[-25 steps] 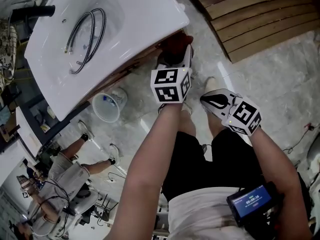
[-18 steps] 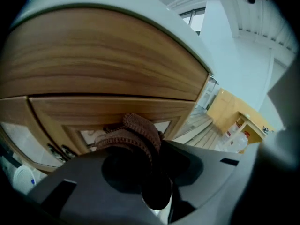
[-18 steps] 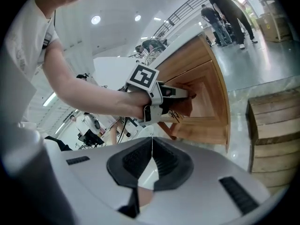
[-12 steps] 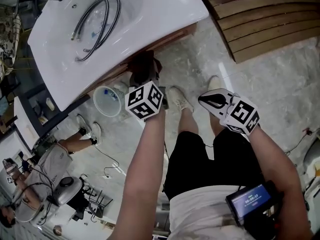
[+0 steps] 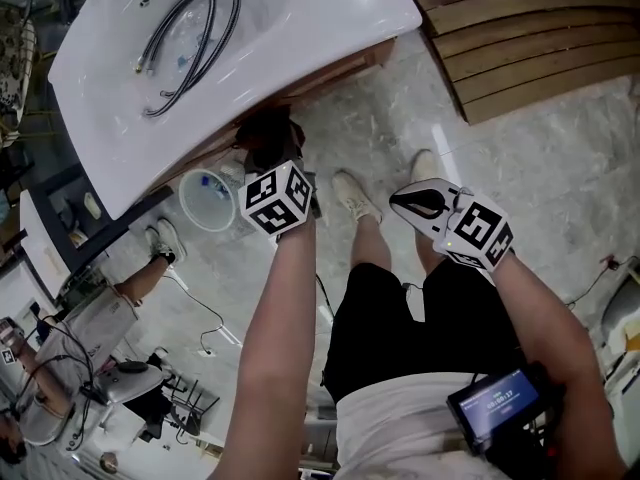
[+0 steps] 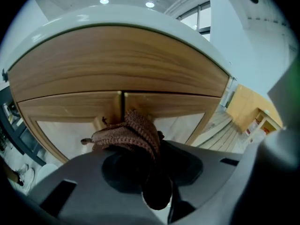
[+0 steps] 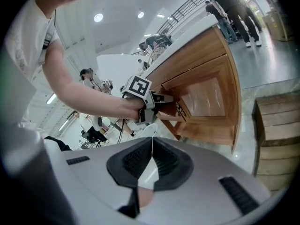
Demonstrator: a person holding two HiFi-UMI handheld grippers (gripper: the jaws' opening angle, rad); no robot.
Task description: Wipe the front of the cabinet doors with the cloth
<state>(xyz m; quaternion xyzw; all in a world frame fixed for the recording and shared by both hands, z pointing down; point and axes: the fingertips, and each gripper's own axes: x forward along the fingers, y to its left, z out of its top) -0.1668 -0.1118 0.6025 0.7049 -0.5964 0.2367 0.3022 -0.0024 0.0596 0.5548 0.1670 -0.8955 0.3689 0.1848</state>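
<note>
Cloth (image 6: 125, 134), a soft, light brown knit, will likely bunch and drag on the wooden cabinet doors (image 6: 117, 74), so the left gripper (image 6: 140, 158) pinches its gathered bulk, while the right gripper (image 7: 151, 165) is pressed together, empty.

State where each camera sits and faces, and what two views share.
Head view: on the person's head, facing steeply down at basin, floor, both forearms, legs.
Left gripper view: on left hand-held gripper, facing cabinet doors; jaws pinch cloth.
Right gripper view: on right hand-held gripper, jaws shut, facing the left forearm.
Shared: both gripper views show the cabinet doors.
</note>
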